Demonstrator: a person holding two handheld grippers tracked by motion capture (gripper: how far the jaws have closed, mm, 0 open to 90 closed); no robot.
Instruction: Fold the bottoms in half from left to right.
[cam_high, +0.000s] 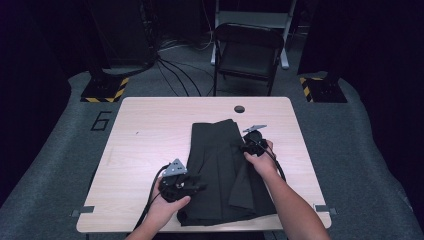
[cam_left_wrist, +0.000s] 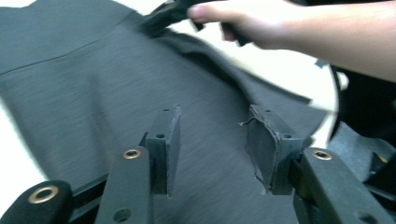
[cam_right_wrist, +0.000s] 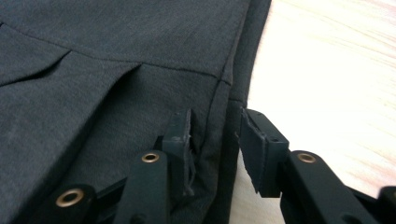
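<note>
I am holding my left gripper (cam_high: 192, 187) over the near left part of the dark pleated skirt (cam_high: 220, 165) lying on the wooden table (cam_high: 145, 145), jaws standing apart with nothing between them. My right gripper (cam_high: 248, 146) is hovering at the skirt's right edge, its jaws apart astride the folded hem, not pressing it.

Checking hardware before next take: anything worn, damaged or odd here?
Yes: the pads on the left gripper are frayed and peeling at the edges; the right gripper pads look ragged too. The dark garment lies folded, nothing torn.
</note>
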